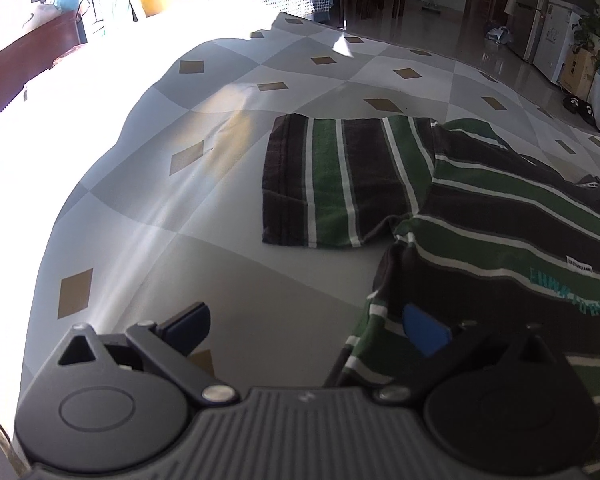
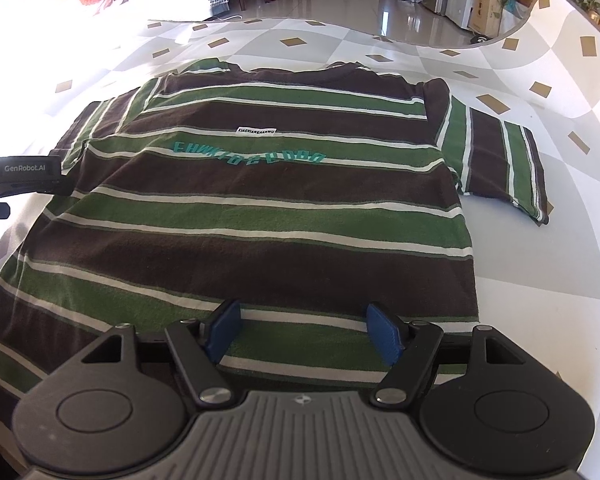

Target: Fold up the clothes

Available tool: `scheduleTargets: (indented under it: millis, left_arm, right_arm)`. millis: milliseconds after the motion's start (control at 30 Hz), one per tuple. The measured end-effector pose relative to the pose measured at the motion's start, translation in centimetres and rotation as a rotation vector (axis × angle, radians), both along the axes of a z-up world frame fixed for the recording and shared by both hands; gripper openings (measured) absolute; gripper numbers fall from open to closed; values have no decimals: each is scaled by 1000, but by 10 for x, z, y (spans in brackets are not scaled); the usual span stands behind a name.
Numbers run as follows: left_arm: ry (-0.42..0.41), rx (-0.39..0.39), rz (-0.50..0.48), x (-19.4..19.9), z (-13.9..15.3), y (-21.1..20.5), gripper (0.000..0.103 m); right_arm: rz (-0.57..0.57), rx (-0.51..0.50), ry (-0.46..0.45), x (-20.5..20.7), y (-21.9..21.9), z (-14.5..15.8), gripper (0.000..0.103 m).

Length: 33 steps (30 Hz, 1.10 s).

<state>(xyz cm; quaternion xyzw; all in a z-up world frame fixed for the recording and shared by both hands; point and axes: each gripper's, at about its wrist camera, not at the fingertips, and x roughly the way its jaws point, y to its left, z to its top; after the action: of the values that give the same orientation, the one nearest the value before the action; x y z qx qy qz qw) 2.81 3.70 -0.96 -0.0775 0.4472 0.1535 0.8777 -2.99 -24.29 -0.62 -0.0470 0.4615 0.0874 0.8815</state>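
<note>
Flat striped knit t-shirt (image 2: 260, 208), diamond-patterned smooth tablecloth (image 2: 540, 280)

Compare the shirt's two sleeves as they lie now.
The left sleeve lies flat, spread straight out from the shirt body in shade. The right sleeve also lies flat but angles down toward the hem, in brighter light. Both show brown, green and white stripes and rest unfolded on the checked cloth.

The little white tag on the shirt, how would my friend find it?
Start at the brown, green and white striped T-shirt spread flat on the grey diamond-patterned tablecloth. Go to the curved teal lettering across its chest. The small white rectangular label sits just above it, the only white patch with tiny black print.
</note>
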Motion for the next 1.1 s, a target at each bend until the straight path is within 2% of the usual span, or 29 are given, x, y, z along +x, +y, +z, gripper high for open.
scheduleTargets:
  millis: [100, 267, 400, 767, 967, 1100]
  left_arm:
    - [7, -2, 2, 12, -5, 4, 103]
    - [2, 39, -12, 25, -13, 4, 103]
    - [-2, 55, 27, 33, -13, 10, 103]
    - [-23, 98, 48, 55, -16, 16, 103]
    - [-8, 80, 34, 66, -15, 22, 103]
    - [-4, 55, 25, 54, -8, 23, 103]
  right_arm:
    - [3, 2, -5, 0, 0, -1, 72]
    - [4, 1, -13, 0, 1, -2, 74]
    - [2, -1, -21, 0, 2, -3, 77]
    - [4, 3, -48, -1, 2, -8, 81]
    - [10, 2, -65, -4, 2, -10, 83]
    - [8, 6, -57, -4, 0, -8, 81]
